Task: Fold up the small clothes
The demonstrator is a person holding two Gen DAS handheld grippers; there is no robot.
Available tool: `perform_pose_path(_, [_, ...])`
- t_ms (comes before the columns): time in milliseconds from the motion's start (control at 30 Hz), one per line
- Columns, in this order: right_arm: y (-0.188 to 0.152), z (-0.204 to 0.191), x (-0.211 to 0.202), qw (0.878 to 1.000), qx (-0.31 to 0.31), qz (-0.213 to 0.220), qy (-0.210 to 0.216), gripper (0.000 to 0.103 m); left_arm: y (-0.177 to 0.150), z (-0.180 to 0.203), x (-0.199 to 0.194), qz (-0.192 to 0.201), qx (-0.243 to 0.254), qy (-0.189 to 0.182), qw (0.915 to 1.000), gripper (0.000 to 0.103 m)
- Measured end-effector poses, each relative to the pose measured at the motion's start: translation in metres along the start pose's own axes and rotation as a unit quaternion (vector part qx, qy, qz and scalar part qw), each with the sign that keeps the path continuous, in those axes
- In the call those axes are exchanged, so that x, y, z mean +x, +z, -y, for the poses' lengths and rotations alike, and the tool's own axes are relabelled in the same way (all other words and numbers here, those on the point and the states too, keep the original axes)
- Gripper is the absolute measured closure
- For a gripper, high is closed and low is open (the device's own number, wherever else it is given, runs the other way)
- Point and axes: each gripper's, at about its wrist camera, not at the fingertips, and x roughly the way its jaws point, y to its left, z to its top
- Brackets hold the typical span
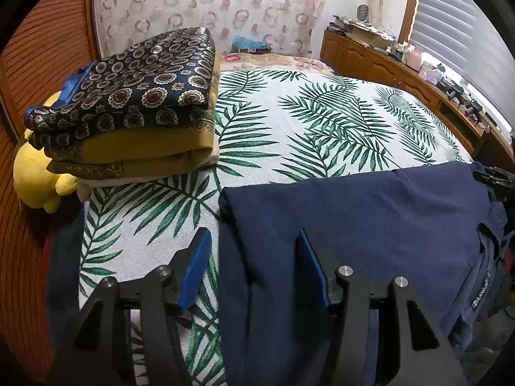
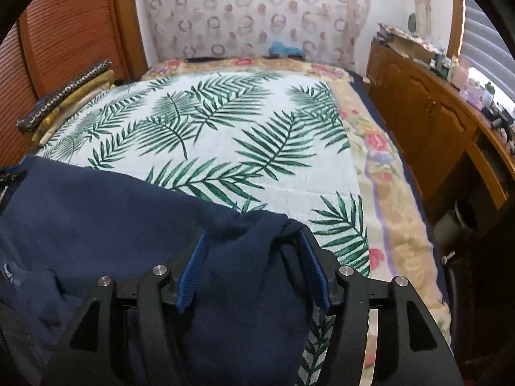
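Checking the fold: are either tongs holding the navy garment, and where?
Neither grips it. Both tongs, left and right, stand open astride the navy garment.

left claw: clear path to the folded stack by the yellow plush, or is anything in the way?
Probably yes. The left claw stands open over the edge of the navy garment, and only bare leaf-print bedspread lies between it and the folded stack. The yellow plush sits behind the stack.

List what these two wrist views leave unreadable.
- Navy blue garment: its near part is hidden behind the left gripper, left wrist view.
- White label print on it: too small, left wrist view.
- Folded patterned clothes stack: edge-on, far, right wrist view.
- Cluttered wooden sideboard: items blurred, right wrist view.
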Motion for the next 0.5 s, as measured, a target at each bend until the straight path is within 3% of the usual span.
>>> perform_pose_path(500, [0.000,-0.002,0.001,1.000,-0.005,0.000,0.007,0.038,0.020,-0.012,0.012,-0.003,-0.016,-0.021,0.9997,0.048])
